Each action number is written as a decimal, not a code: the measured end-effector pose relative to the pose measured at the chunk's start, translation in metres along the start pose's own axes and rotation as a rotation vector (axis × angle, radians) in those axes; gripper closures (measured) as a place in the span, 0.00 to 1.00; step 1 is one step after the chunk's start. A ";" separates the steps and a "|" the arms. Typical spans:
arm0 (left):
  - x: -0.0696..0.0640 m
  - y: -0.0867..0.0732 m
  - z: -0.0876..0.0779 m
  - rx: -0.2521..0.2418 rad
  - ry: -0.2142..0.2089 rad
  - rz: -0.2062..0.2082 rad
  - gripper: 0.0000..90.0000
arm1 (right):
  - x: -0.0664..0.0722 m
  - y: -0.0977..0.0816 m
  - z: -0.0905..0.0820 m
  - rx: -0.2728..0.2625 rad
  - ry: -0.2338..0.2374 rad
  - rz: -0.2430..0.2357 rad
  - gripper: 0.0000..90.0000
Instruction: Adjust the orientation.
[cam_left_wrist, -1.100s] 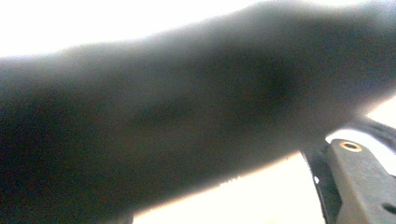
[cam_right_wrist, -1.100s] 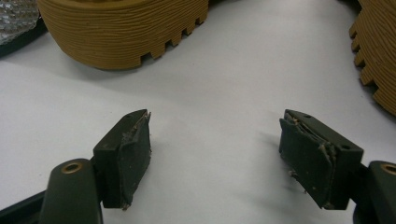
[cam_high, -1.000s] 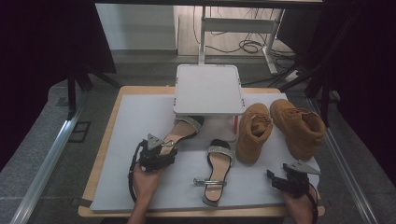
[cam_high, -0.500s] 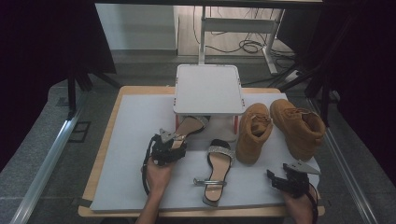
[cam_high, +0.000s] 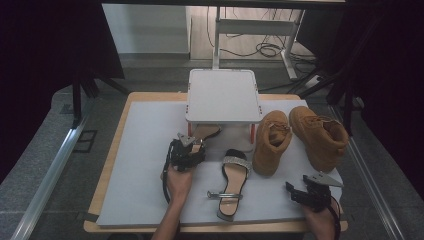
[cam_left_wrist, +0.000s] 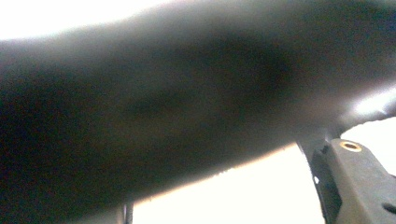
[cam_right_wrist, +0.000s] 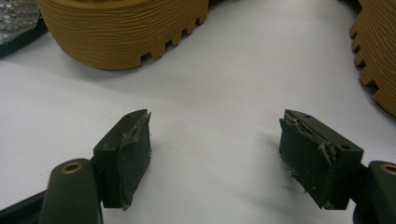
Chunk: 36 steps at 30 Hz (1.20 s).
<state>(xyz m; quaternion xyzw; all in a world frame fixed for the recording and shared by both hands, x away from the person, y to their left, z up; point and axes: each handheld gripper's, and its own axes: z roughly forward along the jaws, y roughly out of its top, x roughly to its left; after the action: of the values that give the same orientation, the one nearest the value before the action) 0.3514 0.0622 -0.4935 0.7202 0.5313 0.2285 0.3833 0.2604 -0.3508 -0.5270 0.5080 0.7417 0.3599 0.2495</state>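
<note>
My left gripper (cam_high: 192, 147) is shut on the heel end of a tan open-toe sandal (cam_high: 206, 132), whose toe lies under the front edge of the white low stand (cam_high: 223, 95). In the left gripper view the sandal (cam_left_wrist: 187, 116) is a dark blur across the jaws. A second sandal (cam_high: 232, 182), with a glittery strap, lies flat on the grey mat (cam_high: 140, 170) to the right of my left hand. My right gripper (cam_high: 300, 192) rests near the mat's front right corner. It is open (cam_right_wrist: 215, 140), with bare mat between its pads.
Two tan boots (cam_high: 271, 142) (cam_high: 320, 137) stand right of the stand, their ridged soles (cam_right_wrist: 121, 32) (cam_right_wrist: 378, 60) just ahead of my right gripper. The mat's left half is bare. Dark table legs and cables lie beyond the table.
My left gripper has moved up and right toward the stand with the sandal, and the sandal's toe has slid under the stand's edge. The right gripper has stayed put.
</note>
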 end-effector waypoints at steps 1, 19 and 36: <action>0.000 0.000 0.000 0.000 0.000 0.000 0.43 | 0.000 0.000 0.000 0.000 0.000 0.000 0.28; -0.011 0.013 0.030 0.026 0.074 -0.028 0.43 | 0.000 0.000 0.000 0.000 0.001 -0.001 0.28; -0.012 0.016 0.048 0.047 0.157 -0.064 0.42 | 0.000 0.000 0.000 -0.001 0.001 -0.001 0.28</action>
<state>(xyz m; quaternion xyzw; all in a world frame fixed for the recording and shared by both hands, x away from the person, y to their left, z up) 0.3919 0.0340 -0.5084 0.6914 0.5877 0.2593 0.3308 0.2604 -0.3511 -0.5271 0.5072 0.7421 0.3603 0.2493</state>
